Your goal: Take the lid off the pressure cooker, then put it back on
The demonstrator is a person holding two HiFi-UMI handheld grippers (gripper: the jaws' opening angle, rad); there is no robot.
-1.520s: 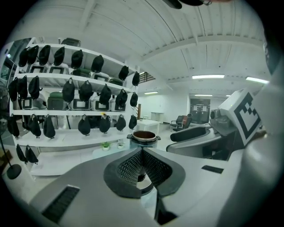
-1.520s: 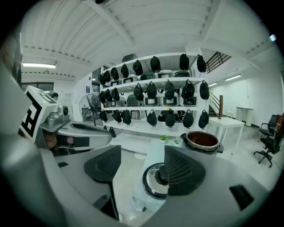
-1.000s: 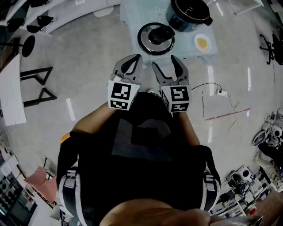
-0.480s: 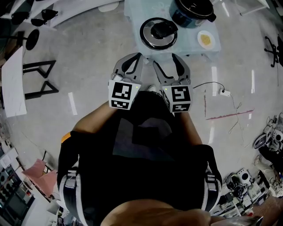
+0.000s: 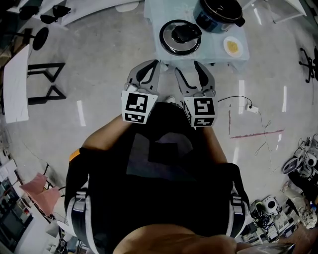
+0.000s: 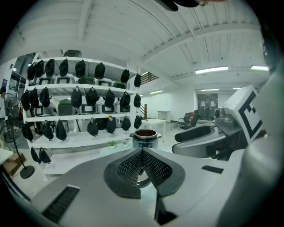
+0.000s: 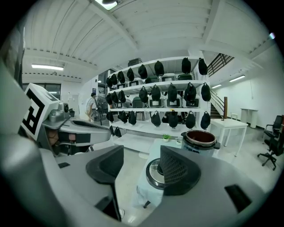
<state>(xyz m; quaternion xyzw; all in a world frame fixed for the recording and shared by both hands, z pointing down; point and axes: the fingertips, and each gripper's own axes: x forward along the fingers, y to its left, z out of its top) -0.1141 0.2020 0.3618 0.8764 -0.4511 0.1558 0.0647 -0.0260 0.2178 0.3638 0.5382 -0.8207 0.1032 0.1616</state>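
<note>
The round steel lid [image 5: 180,37] with its black knob lies flat on the pale blue table [image 5: 154,20]. Behind it to the right stands the open, dark pressure cooker pot [image 5: 218,15]. Both grippers hover over the floor short of the table, touching nothing. My left gripper [image 5: 153,63] is shut, pads together and empty. My right gripper [image 5: 188,67] is open; its jaws have just been closing a little with nothing between them. In the right gripper view the lid [image 7: 153,174] shows between the jaws, far off, with the pot [image 7: 200,141] beyond it. The left gripper view shows the pot [image 6: 144,136] past the shut tips.
A small plate of yellow food [image 5: 231,46] sits on the table's right side. A cable with a white plug block [image 5: 250,108] runs across the floor on the right. Black stands [image 5: 44,87] are on the left. Shelves of dark bags [image 7: 164,95] line the wall behind.
In the head view the table with lid and pot has drifted slightly up and to the right. Both grippers keep the same place and posture in the frame.
</note>
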